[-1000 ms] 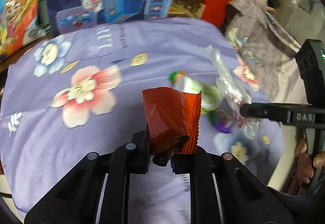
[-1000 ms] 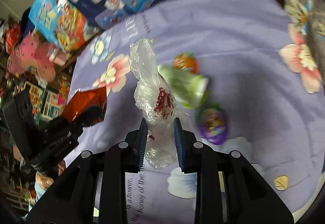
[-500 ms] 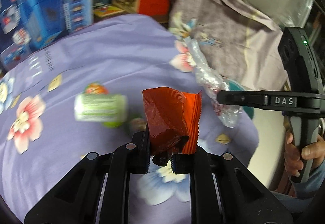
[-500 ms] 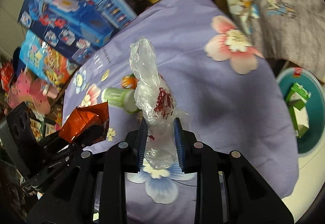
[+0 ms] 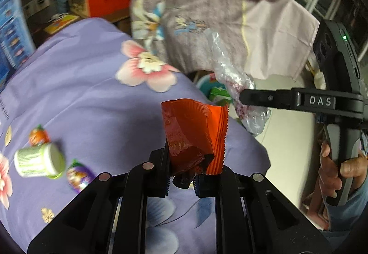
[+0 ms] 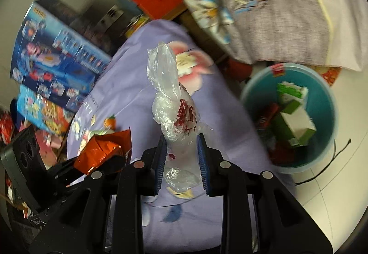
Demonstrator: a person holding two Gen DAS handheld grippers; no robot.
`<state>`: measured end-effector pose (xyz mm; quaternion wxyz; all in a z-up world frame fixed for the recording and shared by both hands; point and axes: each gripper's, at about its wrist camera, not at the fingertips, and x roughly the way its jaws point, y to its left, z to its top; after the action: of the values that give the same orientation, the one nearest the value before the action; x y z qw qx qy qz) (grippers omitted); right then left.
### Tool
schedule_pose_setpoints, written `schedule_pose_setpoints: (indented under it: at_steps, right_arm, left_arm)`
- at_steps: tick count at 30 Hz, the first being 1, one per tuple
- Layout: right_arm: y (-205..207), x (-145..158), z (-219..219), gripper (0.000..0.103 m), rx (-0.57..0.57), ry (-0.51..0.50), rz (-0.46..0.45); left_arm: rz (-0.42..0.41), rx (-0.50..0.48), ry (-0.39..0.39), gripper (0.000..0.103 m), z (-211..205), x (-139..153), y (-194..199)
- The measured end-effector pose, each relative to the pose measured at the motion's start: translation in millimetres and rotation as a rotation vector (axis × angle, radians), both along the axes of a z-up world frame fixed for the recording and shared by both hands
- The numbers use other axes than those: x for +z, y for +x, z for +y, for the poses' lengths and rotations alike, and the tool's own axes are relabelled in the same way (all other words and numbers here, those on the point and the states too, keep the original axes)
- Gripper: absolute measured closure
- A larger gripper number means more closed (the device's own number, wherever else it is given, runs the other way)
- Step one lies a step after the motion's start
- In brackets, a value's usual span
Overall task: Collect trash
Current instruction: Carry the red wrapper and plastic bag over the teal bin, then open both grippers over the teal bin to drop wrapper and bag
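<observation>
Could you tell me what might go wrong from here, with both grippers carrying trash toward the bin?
The clear plastic bag sits loosely in the right gripper and could slip out short of the teal bin. The left gripper pinches only the bottom of the orange wrapper. The two grippers are close together and might collide over the bin.

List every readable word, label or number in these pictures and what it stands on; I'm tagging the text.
"DAS": on the right gripper, along its arm.
Red print on the clear plastic bag: too crumpled to read.
Green-labelled white jar: blurred.
Blue toy boxes: blurred.
Print on the purple cloth: too small.
Orange wrapper: no legible text.
</observation>
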<state>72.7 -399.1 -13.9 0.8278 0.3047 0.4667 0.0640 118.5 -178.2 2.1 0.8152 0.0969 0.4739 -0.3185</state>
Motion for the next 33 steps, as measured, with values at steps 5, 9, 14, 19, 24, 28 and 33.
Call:
schedule_pose_setpoints:
  at_steps: [5,9,14,19,24,28,33]
  right_arm:
    - [-9.8,-12.8,-38.9,0.077,-0.063,0.021,0.014]
    - [-15.1,-23.4,-62.3,0.077,-0.102,0.031,0.032]
    - [-20.7,-36.5,-88.9,0.077,-0.148,0.032,0.065]
    - [-24.0,-47.0,-112.5,0.076,-0.189,0.039,0.094]
    - [-26.3,-54.0,-132.9,0.076,-0.225,0.043,0.113]
    - [-28.1,-60.0,-141.4,0.076,-0.24,0.049,0.131]
    - [-28.7,-63.8,-146.6,0.075,-0.248,0.053,0.141]
  left_arm:
    - [0.026,-0.057,0.023,0.088,-39.9,-10.9,1.6]
    - [0.042,-0.094,0.037,0.088,-67.4,-17.9,3.8]
    - [0.071,-0.144,0.043,0.088,-101.4,-28.4,7.4]
    - [0.097,-0.194,0.051,0.088,-133.3,-41.1,9.7]
    - [0.12,-0.226,0.06,0.087,-157.9,-51.6,14.5]
    - [0.134,-0.241,0.068,0.084,-173.1,-58.5,18.3]
    - [0.104,-0.218,0.087,0.047,-182.3,-62.0,21.5]
